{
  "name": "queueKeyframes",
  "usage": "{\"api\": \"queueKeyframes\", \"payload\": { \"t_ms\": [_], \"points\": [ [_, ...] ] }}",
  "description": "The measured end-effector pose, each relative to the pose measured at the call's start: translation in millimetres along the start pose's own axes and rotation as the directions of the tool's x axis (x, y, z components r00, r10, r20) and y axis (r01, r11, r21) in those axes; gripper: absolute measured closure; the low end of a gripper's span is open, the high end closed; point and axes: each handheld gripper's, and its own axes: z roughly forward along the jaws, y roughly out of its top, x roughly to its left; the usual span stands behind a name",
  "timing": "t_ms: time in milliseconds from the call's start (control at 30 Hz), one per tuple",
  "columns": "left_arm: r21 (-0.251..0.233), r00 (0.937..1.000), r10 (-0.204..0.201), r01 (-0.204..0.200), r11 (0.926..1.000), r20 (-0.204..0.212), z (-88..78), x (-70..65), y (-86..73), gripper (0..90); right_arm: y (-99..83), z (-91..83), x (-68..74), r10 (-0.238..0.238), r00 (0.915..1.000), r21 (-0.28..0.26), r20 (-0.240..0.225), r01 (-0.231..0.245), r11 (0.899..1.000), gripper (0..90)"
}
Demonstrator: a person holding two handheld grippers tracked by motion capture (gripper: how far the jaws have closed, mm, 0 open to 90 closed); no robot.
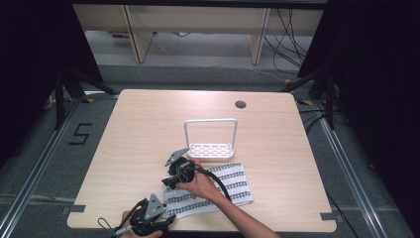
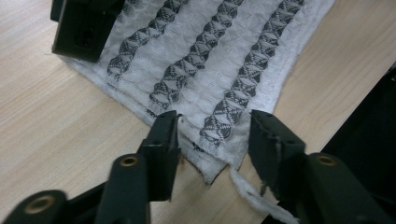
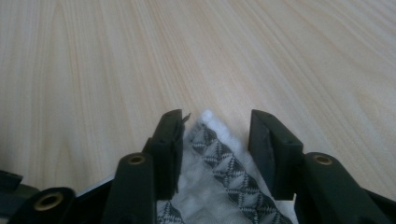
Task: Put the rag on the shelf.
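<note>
My left gripper [image 2: 215, 135] has its jaws spread, a corner of the striped towel [image 2: 219, 60] lying between them on the table [image 2: 56, 116]. My right gripper [image 3: 215, 135] is likewise agape, the towel's other corner sitting between its jaws.

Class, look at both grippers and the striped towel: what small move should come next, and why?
Probably shut both sets of jaws. The left gripper and right gripper each stand open with a corner of the towel between them, so closing would likely secure both corners.
</note>
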Motion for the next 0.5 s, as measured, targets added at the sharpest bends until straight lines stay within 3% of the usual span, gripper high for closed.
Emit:
{"api": "queueKeyframes", "payload": {
  "t_ms": [133,200,267,467,500],
  "points": [
    [-0.002,0.9996,0.026,-0.026,0.9997,0.011,-0.5,2.1,0.3,61.8,0.0,0.0,0.1,-0.008,1.0000,0.002,0.000,0.008,1.000,67.7],
    [-0.038,0.9998,-0.007,0.008,0.9993,0.017,2.2,2.3,-0.3,72.4,-0.9,-1.8,0.9,0.001,1.0000,0.012,0.000,-0.001,1.000,75.4],
    [-0.047,0.9998,0.002,-0.001,0.9989,0.019,2.0,5.8,-1.1,80.2,-2.0,-2.0,0.7,-0.011,0.9999,0.009,-0.011,0.011,1.000,80.8],
    [-0.060,0.9994,0.015,-0.013,0.9981,0.031,0.7,8.7,-1.2,85.2,-3.9,-4.4,1.7,0.001,0.9997,0.000,-0.023,-0.001,1.000,86.0],
    [-0.066,0.9992,-0.005,0.007,0.9978,0.041,0.8,7.2,-1.1,85.5,-4.0,-5.8,0.7,0.003,0.9996,-0.002,-0.028,-0.003,1.000,86.4]
  ]
}}
